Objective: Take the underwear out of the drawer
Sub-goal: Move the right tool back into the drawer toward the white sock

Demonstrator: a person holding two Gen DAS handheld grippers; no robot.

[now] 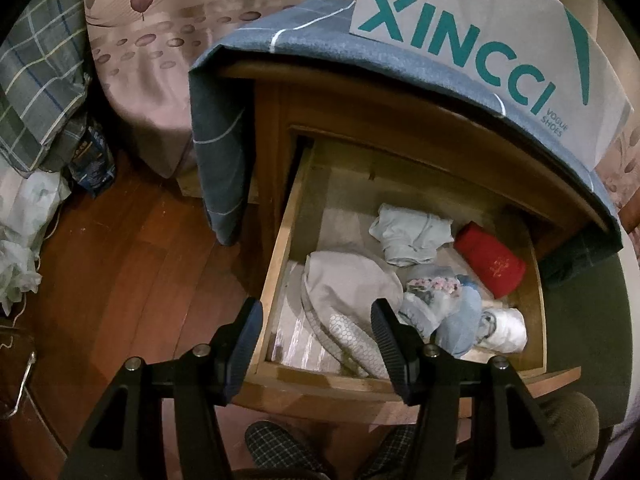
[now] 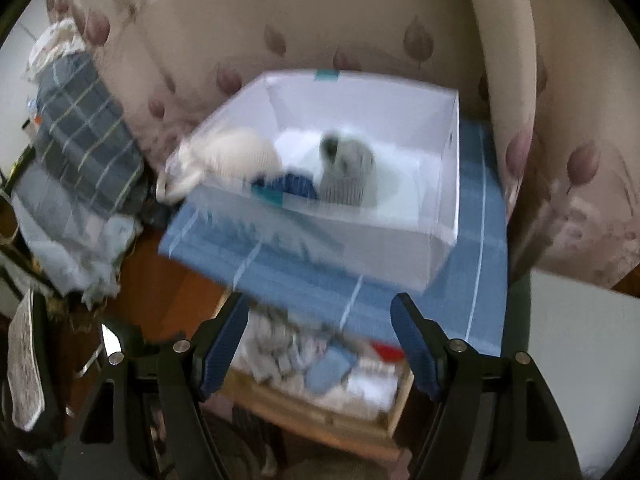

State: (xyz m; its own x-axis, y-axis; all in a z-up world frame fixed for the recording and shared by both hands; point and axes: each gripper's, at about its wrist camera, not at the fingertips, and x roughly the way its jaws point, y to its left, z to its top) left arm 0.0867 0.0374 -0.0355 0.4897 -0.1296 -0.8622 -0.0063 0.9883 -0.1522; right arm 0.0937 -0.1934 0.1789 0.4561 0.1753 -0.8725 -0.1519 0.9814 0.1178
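The wooden drawer (image 1: 280, 248) stands pulled open. It holds folded underwear: a beige piece (image 1: 348, 284), a pale blue piece (image 1: 412, 236), a red piece (image 1: 492, 260), a floral piece (image 1: 432, 292) and a white roll (image 1: 504, 324). My left gripper (image 1: 316, 340) is open and empty above the drawer's front left corner. My right gripper (image 2: 320, 344) is open and empty, high above the drawer (image 2: 320, 412). The white box (image 2: 360, 236) on the cabinet top holds a cream piece (image 2: 240, 156) and a grey piece (image 2: 348, 172). The right wrist view is blurred.
A blue checked cloth (image 1: 320, 40) covers the cabinet top under the white XINCCI box (image 1: 480, 40). A bed with leaf-pattern sheets (image 1: 160, 40) stands to the left. Bags and plaid bedding (image 1: 36, 92) lie on the wooden floor (image 1: 132, 260). My slippers (image 1: 280, 448) show below.
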